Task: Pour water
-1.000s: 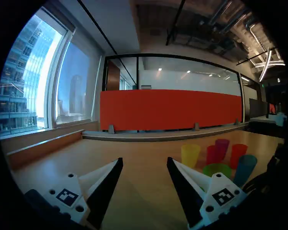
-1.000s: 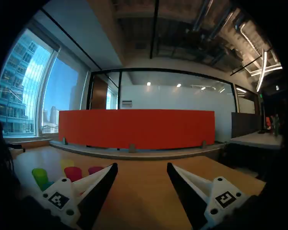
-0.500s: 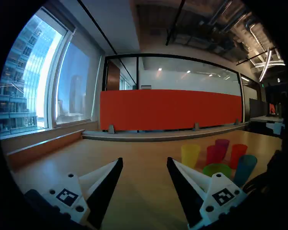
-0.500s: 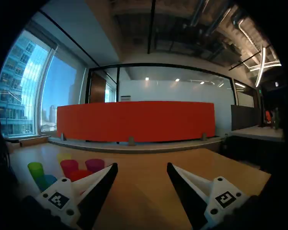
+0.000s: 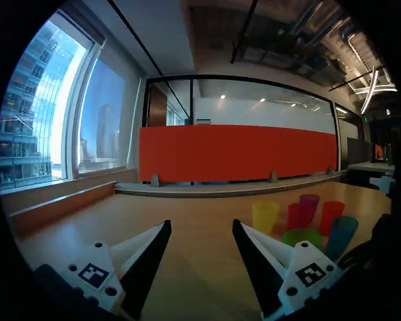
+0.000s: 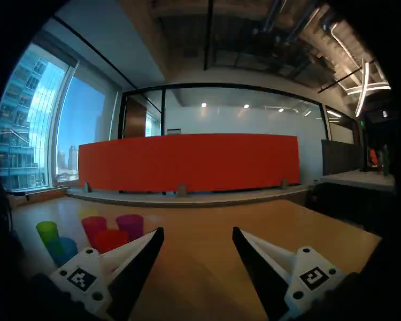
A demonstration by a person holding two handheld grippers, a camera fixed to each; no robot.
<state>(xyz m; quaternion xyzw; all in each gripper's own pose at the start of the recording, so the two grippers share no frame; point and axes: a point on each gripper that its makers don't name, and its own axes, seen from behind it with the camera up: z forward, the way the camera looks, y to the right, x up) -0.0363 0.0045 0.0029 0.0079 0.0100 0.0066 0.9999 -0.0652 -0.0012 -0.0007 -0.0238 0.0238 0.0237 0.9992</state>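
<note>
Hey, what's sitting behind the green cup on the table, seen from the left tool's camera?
Right behind the green cup stand a red cup and a magenta cup; beyond them the wooden table runs to the orange divider. The green cup covers the red cup's base.

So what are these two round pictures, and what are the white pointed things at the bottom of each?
No robot here: a person holds a two-finger tool in each hand, with a wide-angle camera riding on each. One picture looks along the left gripper, the other along the right gripper. The white points are their fingers, spread apart and holding nothing. Both hover over a wooden table carrying coloured cups, among them a yellow cup and a blue cup.
</note>
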